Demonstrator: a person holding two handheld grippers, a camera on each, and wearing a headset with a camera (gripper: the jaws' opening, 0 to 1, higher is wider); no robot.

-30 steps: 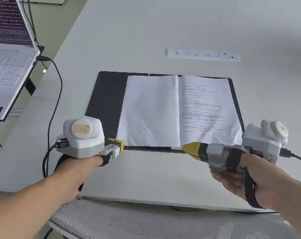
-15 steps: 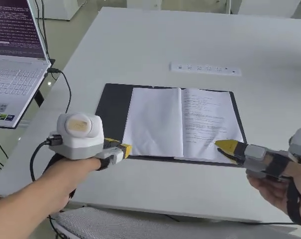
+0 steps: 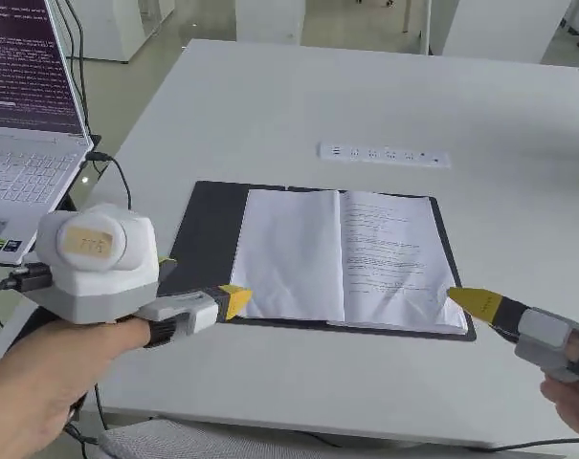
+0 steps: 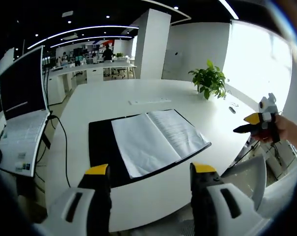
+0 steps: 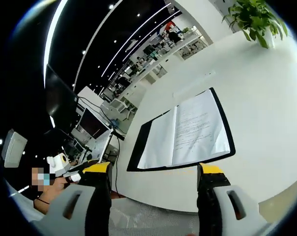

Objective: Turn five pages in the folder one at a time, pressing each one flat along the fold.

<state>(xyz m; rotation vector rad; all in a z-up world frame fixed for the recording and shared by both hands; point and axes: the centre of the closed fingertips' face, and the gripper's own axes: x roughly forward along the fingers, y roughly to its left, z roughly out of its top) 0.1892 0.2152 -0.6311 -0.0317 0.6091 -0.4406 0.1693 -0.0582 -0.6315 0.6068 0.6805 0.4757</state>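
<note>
Logged as the approach stage, ahead of any grip on a page; judged so from both tools sitting off the paper. Found the folder [image 3: 206, 232] lying open and flat on the white table [image 3: 270, 105], centre of the head view, with a blank sheet [image 3: 287, 251] left of the fold [image 3: 342, 256] and a printed page [image 3: 392, 251] right of it. Placed the right gripper [image 3: 473, 303] at lower right of that frame, tip near the printed page's near outer corner and apart from it as far as can be told. Placed the left gripper [image 3: 233, 300] at lower left, by the folder's near edge below the blank sheet; cannot tell contact there. Read the jaws in each gripper view as spread wide, with nothing between them. Expect next: bring the right jaws onto the page's free corner, pinch one sheet only, carry it over the fold, then press along it.
</note>
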